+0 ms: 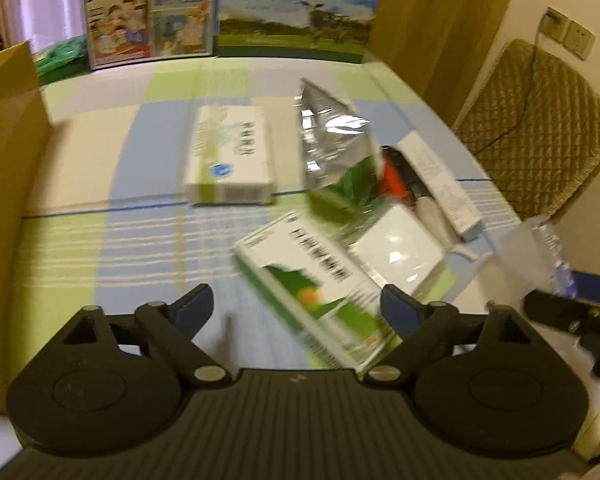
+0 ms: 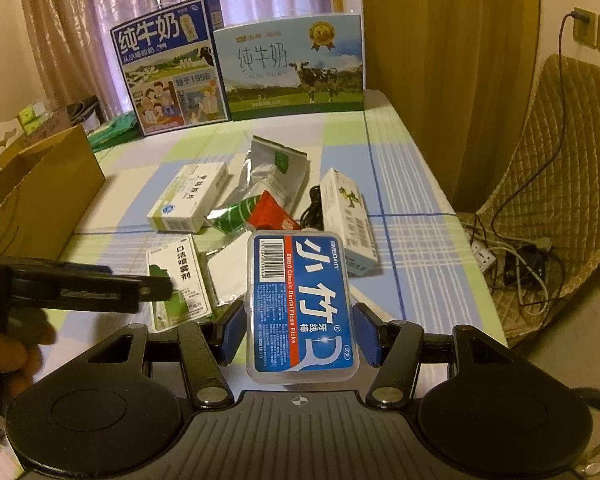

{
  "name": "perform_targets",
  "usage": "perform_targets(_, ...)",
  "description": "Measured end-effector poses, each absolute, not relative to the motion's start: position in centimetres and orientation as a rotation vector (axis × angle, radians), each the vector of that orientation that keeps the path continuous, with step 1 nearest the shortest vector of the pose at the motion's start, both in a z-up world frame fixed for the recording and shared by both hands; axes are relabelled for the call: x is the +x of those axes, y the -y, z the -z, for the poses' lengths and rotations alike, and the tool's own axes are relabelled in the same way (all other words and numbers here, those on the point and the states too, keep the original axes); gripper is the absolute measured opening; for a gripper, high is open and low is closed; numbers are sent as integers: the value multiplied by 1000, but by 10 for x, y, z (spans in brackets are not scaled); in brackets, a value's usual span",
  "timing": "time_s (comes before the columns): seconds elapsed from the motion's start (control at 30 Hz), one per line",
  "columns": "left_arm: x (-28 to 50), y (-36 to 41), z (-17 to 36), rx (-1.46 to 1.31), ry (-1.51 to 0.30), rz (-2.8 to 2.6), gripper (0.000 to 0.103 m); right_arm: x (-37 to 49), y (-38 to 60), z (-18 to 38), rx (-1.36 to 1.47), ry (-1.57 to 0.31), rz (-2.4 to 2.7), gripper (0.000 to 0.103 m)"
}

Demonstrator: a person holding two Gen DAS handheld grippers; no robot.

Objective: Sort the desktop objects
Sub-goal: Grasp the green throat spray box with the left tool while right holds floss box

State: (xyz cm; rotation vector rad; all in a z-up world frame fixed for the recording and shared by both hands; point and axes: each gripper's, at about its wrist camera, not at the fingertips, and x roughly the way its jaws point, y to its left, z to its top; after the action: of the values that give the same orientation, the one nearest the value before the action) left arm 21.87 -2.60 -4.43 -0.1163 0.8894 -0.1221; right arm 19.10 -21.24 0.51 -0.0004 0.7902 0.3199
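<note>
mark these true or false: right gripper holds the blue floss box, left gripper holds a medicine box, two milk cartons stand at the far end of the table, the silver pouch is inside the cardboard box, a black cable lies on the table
1. The right gripper holds the blue floss pick box. True.
2. The left gripper grips a medicine box. False: its jaws are open and grip nothing.
3. Two milk cartons stand at the table's far end. True.
4. The silver pouch lies inside the cardboard box. False: it lies on the tablecloth.
5. A black cable lies on the table. True.

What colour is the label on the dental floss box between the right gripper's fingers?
Blue with a red stripe, on the dental floss box; clearest in the right wrist view.
</note>
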Motion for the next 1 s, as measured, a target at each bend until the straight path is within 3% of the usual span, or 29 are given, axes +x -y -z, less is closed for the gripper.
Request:
perform_targets(0.23, 232, 54, 63, -65, -927, 98, 90, 193, 215, -5, -2, -781, -289, 55)
perform_targets(0.67, 209, 11, 57, 31, -884, 111, 83, 185, 195, -4, 23, -753, -331, 55)
perform_targets(0.77, 220, 18, 63, 79, -896, 172, 73, 183, 192, -6, 11, -754, -330, 55)
perform_targets(0.87, 225, 22, 71, 108, -919, 189, 52, 180, 191, -6, 2, -757, -328, 55)
perform_targets(1.0, 212, 16, 72, 99, -943, 191, 51, 172, 184, -8, -7, -761, -339, 55)
